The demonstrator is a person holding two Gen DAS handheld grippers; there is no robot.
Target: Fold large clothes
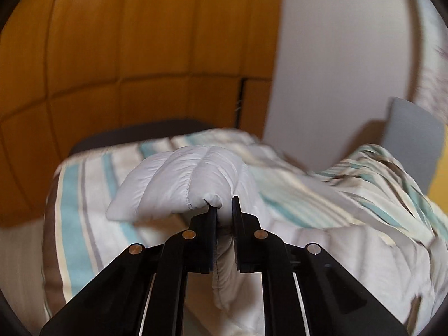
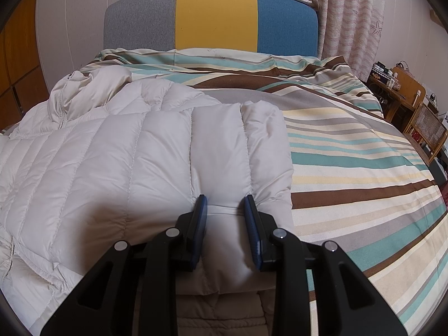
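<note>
White puffer jacket [image 2: 117,151] spread on striped bedspread [image 2: 364,145]. Right hand-held gripper [image 2: 225,204] spread, fingers pressing on folded jacket part near its right edge. Left hand-held gripper [image 1: 224,204] pinching jacket sleeve [image 1: 173,179], lifted above bed; fabric hangs between fingers.

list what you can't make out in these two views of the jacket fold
- Left wrist: bed and wall are motion-blurred; the jacket bunches up, hiding which part the left gripper pinches.
- Right wrist: jacket is cut off at the left and bottom edges; the right gripper body hides the hem below.
- Right wrist: items on the desk are too small to identify.
</note>
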